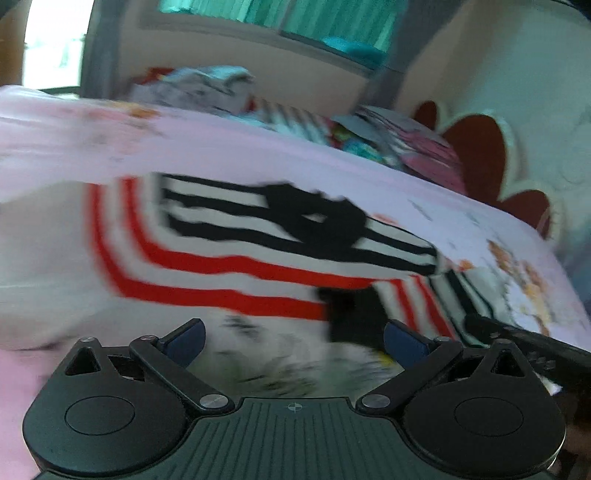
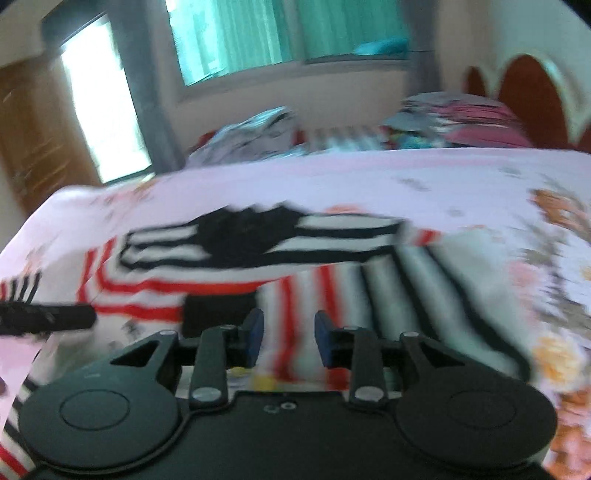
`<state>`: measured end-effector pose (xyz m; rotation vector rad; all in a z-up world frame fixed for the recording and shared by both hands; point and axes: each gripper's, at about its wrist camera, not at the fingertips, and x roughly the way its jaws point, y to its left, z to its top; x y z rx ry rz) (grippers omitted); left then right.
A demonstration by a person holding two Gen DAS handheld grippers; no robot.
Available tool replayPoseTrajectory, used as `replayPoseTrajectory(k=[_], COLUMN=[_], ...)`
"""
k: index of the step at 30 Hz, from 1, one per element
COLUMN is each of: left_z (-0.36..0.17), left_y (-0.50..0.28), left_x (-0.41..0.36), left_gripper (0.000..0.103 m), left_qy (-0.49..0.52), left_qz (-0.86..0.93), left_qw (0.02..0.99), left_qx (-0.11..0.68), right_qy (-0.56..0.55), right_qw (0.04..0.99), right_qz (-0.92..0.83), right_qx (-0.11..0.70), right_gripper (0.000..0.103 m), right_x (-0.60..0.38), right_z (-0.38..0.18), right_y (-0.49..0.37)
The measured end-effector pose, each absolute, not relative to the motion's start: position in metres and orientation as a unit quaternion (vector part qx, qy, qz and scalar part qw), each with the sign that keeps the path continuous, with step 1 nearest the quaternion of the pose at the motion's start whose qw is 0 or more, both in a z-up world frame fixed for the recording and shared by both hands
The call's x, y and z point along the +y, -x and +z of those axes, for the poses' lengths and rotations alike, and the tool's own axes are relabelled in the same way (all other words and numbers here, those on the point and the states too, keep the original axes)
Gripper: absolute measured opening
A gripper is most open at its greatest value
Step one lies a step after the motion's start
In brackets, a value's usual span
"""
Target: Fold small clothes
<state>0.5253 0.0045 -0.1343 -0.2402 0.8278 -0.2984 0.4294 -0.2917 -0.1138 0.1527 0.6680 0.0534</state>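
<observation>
A small white garment with red and black stripes (image 1: 229, 258) lies spread on a pink floral bedsheet (image 1: 258, 147). My left gripper (image 1: 293, 341) is open wide, just above the garment's near part, with nothing between its blue pads. In the right wrist view the same garment (image 2: 314, 288) lies under my right gripper (image 2: 288, 338), whose jaws stand partly open with a gap and hold nothing. The other gripper's black arm (image 2: 48, 319) shows at the left edge. Both views are motion-blurred.
A pile of mixed clothes (image 1: 221, 92) sits at the far side of the bed, with a folded pink stack (image 2: 476, 122) to its right. A red and cream headboard (image 1: 480, 155) stands at the right. A window with teal curtains (image 2: 280, 33) is behind.
</observation>
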Motion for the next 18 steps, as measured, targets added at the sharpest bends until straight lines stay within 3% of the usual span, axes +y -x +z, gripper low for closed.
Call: replayPoseTrajectory(k=[1, 2, 9, 10, 11, 12, 18], left_z=[-0.14, -0.147, -0.17, -0.173, -0.174, -0.176, -0.136], left_y=[-0.534, -0.544, -0.581, -0.583, -0.585, -0.587, -0.573], left_x=[-0.006, -0.015, -0.045, -0.05, -0.056, -0.061, -0.043], left_gripper=[0.057, 0.051, 0.051, 0.047, 0.019, 0.008, 0.007], left_qy=[0.109, 0.106, 0.152, 0.152, 0.144, 0.13, 0.12], left_qz=[-0.143, -0.138, -0.152, -0.157, -0.164, -0.164, -0.152], left_qw=[0.893, 0.886, 0.868, 0.867, 0.867, 0.868, 0.903], left_qx=[0.413, 0.429, 0.447, 0.448, 0.447, 0.451, 0.384], right_qy=[-0.081, -0.086, -0.146, -0.154, -0.163, -0.17, -0.163], right_qw=[0.944, 0.946, 0.935, 0.932, 0.929, 0.926, 0.914], right_qz=[0.01, -0.008, -0.113, -0.121, -0.127, -0.129, -0.092], right_qx=[0.32, 0.312, 0.303, 0.305, 0.308, 0.311, 0.361], right_gripper=[0.03, 0.031, 0.031, 0.031, 0.031, 0.031, 0.035], right_x=[-0.306, -0.32, -0.41, -0.417, -0.424, -0.427, -0.422], right_z=[-0.109, -0.104, -0.106, -0.11, -0.112, -0.117, -0.138], right_y=[-0.424, -0.418, -0.388, -0.387, -0.384, -0.384, -0.393])
